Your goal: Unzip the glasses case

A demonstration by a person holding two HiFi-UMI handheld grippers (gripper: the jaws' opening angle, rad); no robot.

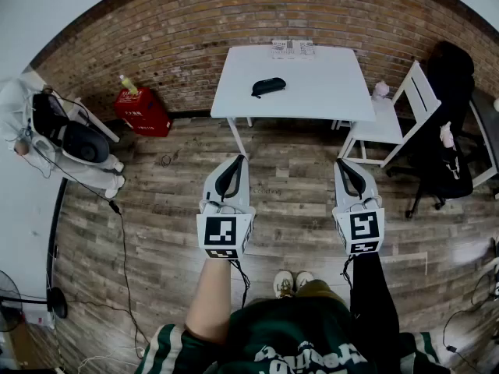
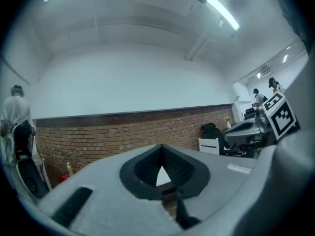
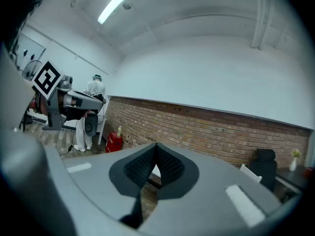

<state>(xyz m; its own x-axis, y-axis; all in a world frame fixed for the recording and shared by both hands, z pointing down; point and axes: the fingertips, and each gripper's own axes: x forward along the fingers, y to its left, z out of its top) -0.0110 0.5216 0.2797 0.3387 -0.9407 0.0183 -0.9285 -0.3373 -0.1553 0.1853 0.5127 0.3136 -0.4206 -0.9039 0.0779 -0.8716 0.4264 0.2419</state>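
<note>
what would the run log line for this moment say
stage: not started | left gripper: shut, empty | right gripper: shut, empty | glasses case: on white table, far from grippers | zip: too small to tell

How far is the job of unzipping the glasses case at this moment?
Nothing looks done yet: the glasses case lies, seemingly closed, on the white table, well ahead of the person. In hand: nothing; the left gripper and right gripper are both shut and empty. Left: approach the table, hold the case and unzip it.
</note>
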